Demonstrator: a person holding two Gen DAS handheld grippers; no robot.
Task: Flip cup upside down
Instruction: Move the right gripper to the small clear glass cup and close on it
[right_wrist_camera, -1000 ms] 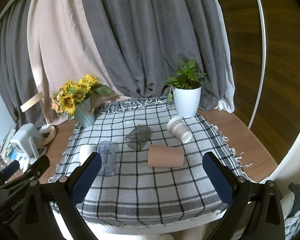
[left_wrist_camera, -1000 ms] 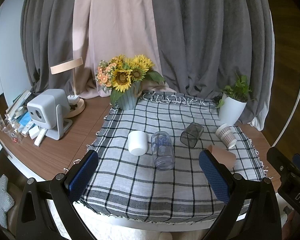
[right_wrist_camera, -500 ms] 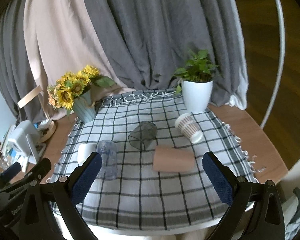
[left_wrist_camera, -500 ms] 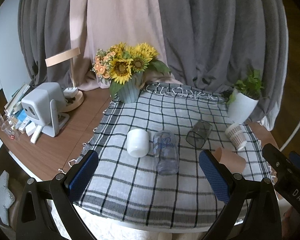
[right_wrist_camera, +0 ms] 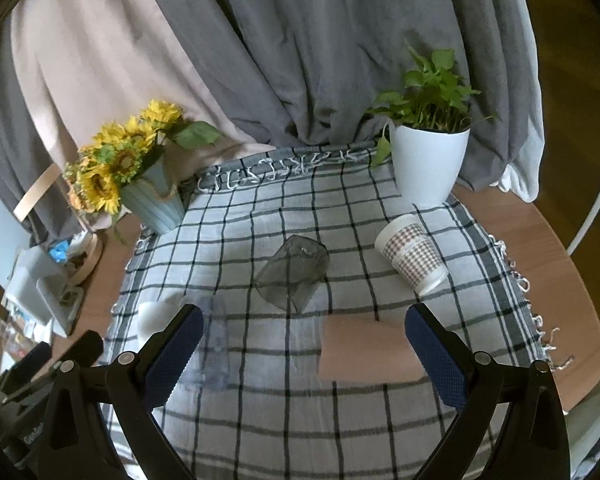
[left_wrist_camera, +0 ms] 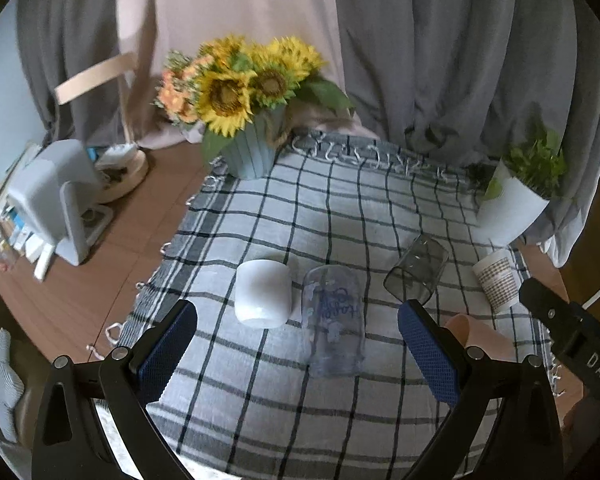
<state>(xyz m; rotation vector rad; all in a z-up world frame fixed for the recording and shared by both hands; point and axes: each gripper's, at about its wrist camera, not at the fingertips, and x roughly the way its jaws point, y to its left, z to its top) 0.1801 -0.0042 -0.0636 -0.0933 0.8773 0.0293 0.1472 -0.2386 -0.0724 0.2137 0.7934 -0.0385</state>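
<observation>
Several cups lie on their sides on a checked cloth (left_wrist_camera: 340, 216): a white cup (left_wrist_camera: 263, 299), a clear glass with blue print (left_wrist_camera: 334, 320), a smoky grey glass (left_wrist_camera: 417, 273), a patterned paper cup (left_wrist_camera: 496, 282) and a tan cup (right_wrist_camera: 366, 350). My left gripper (left_wrist_camera: 298, 354) is open and empty, hovering just in front of the white cup and the clear glass. My right gripper (right_wrist_camera: 300, 354) is open and empty, with the tan cup between its fingers' line and the grey glass (right_wrist_camera: 292, 276) beyond.
A sunflower vase (left_wrist_camera: 249, 152) stands at the cloth's back left, a white plant pot (right_wrist_camera: 428, 164) at the back right. A white device (left_wrist_camera: 52, 200) and clutter sit on the wooden table (left_wrist_camera: 100, 264) to the left. Curtains hang behind.
Both grippers have moved forward and lower toward the cups, which now look larger. The cups have not moved. Both stay open.
</observation>
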